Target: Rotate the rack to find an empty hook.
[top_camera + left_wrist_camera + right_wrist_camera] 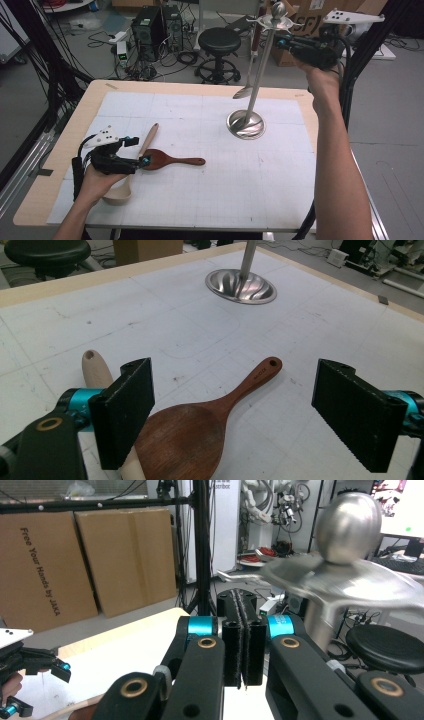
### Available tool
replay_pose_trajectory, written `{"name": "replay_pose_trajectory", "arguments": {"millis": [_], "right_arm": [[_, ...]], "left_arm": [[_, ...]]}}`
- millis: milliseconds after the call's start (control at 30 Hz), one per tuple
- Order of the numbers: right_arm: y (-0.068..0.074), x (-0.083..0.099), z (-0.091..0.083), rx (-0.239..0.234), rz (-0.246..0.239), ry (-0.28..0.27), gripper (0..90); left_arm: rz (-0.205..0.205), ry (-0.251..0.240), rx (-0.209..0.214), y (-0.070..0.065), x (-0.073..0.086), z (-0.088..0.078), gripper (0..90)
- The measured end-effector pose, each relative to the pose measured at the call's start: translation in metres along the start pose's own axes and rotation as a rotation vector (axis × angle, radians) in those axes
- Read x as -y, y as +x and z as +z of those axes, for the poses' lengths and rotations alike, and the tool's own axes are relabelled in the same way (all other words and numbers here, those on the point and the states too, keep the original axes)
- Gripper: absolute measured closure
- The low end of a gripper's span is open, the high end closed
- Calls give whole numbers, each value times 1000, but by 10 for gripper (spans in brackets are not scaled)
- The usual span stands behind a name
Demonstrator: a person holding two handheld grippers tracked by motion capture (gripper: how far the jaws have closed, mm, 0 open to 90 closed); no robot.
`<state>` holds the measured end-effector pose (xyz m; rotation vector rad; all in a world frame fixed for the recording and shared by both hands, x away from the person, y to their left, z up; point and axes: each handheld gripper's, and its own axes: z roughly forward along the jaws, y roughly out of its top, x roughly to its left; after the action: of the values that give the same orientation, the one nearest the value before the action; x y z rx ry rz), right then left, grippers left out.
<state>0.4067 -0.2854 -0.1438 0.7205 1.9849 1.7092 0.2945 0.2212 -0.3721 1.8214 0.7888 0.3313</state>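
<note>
Dark brown wood catches the eye first: a wooden rice paddle point(165, 160) lies flat on the white mat point(210, 195), its handle pointing toward the table's right. A pale wooden spoon point(148, 140) lies just beside it, its bowl hidden under the left hand point(97, 182). The left gripper point(232, 415) sits low over the paddle's blade with its jaws spread wide, touching nothing. Farther back a steel utensil stand point(252, 100) rises from its round base, a metal spoon point(248, 82) hanging from it. The right gripper point(242, 645) is held high beside the stand's top, jaws pressed together with nothing between them.
</note>
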Motion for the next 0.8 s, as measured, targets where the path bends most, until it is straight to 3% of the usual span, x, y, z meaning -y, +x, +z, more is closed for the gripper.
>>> {"name": "replay_pose_trajectory", "arguments": {"millis": [800], "right_arm": [[-23,9,-34,65,40,-47,895]], "left_arm": [[1,0,3,1,0,0,178]]}}
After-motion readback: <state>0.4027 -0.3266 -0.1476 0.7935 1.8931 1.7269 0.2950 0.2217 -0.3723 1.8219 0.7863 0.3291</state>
